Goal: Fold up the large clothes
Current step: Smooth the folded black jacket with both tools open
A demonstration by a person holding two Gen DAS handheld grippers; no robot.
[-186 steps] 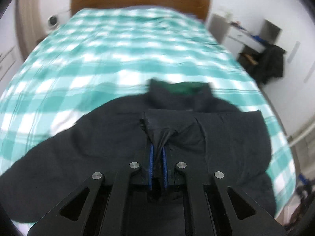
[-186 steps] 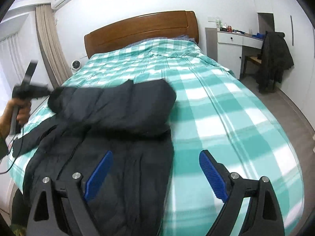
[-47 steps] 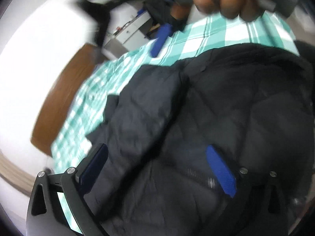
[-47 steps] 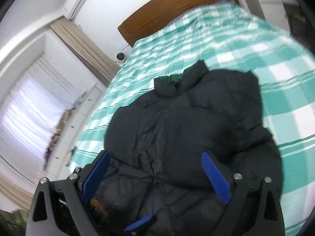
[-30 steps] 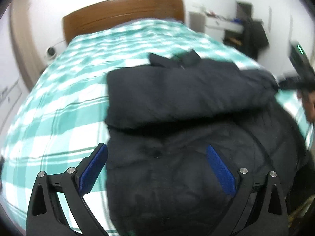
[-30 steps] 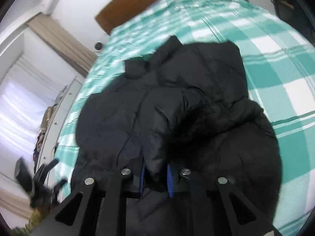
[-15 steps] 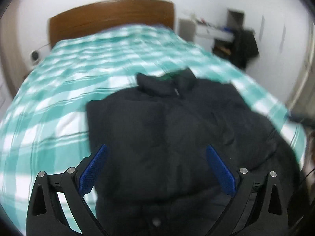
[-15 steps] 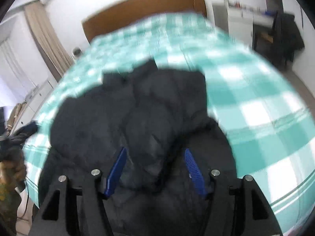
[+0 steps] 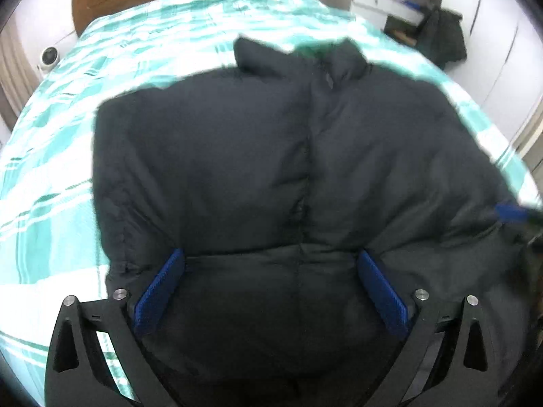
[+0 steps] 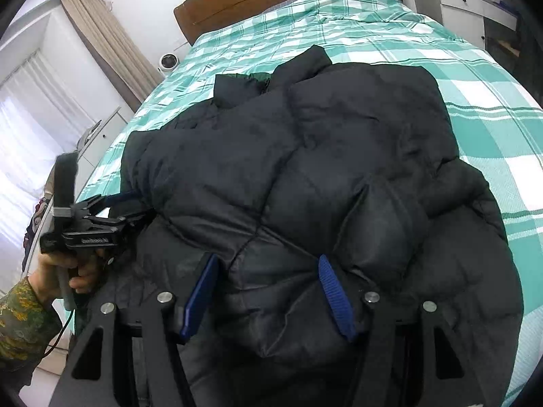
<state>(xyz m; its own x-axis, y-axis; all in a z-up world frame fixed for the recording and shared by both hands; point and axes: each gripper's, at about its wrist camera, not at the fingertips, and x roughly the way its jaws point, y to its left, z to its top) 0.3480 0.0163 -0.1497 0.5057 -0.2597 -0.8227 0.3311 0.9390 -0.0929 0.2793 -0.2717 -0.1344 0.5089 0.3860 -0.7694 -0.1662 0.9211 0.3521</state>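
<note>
Black puffer jacket [image 10: 322, 176] on bed [image 10: 475, 78], sleeves folded in, left claw [image 9: 269, 288] wide apart over hem, right claw [image 10: 268, 291] just opened, jacket fabric between pads, unpinched.

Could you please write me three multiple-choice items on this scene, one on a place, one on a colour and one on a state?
1. Where does the black jacket lie?
A. on the bed
B. on a chair
C. on the floor

2. What colour is the bedspread?
A. red and white
B. green and white
C. plain grey

3. How does the right gripper stand?
A. shut on the collar
B. open over the jacket
C. out of view

Answers: 1 A, bedspread shows on all sides of it; 2 B, green and white checks; 3 B, its blue pads stand apart.
</note>
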